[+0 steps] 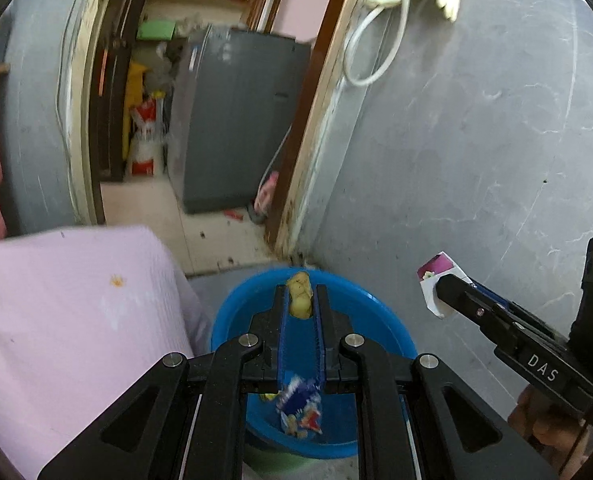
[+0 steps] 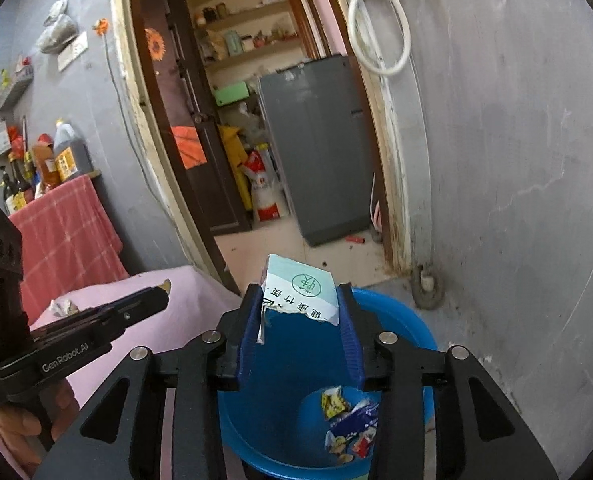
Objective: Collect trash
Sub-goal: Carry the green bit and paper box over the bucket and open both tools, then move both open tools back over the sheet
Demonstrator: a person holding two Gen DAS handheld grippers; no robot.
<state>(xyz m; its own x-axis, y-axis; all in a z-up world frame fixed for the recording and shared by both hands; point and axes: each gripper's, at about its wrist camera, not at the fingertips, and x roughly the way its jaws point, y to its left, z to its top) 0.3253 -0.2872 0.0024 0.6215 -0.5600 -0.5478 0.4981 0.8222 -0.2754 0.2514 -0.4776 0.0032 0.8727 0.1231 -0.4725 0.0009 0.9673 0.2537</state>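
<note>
A blue basin (image 1: pixel 376 312) stands on the floor in the corner by a doorway, with several crumpled wrappers (image 1: pixel 300 404) inside. My left gripper (image 1: pixel 300 292) hangs over the basin, shut on a yellow crumpled scrap (image 1: pixel 299 300) at its fingertips. In the right wrist view the same basin (image 2: pixel 408 320) and wrappers (image 2: pixel 350 420) lie below my right gripper (image 2: pixel 298 296). A torn pale green and white carton (image 2: pixel 300 284) sits between its pads, touching both. From the left wrist view the right gripper (image 1: pixel 442 292) comes in from the right, the carton (image 1: pixel 436 270) at its tip.
A pink-covered cushion (image 1: pixel 68 312) lies left of the basin, with a crumpled scrap (image 2: pixel 62 306) on it. A grey wall (image 1: pixel 476 140) rises on the right. Through the doorway stands a grey fridge (image 1: pixel 240 120). A table under red checked cloth (image 2: pixel 64 232) carries bottles.
</note>
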